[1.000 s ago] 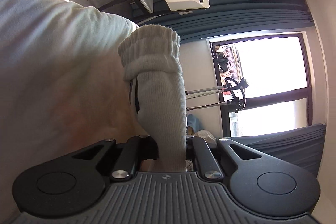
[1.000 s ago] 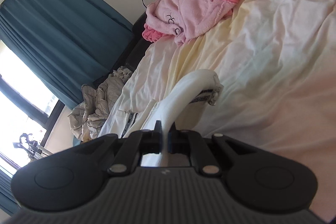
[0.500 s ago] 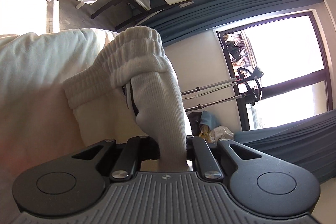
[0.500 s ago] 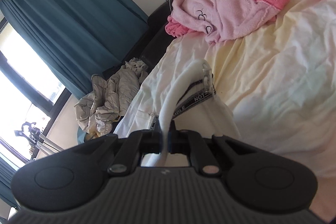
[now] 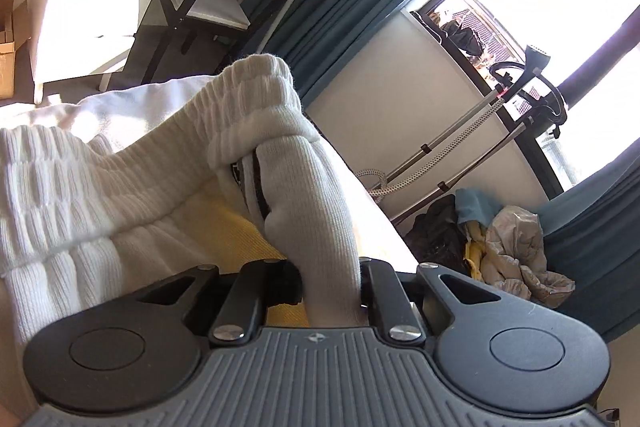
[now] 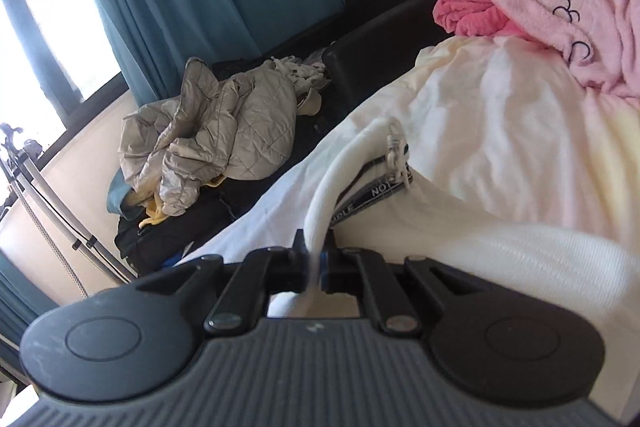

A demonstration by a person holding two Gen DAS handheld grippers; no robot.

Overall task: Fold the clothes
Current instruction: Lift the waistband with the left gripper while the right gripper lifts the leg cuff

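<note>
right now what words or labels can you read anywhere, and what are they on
"NOT" on the black tape band inside the white garment, right wrist view.
"MPLE" on the same band, lower down; its first letters are hidden behind the fabric.
The small emblem on the left gripper body holds no letters.
The cardboard box shows no readable print.
</note>
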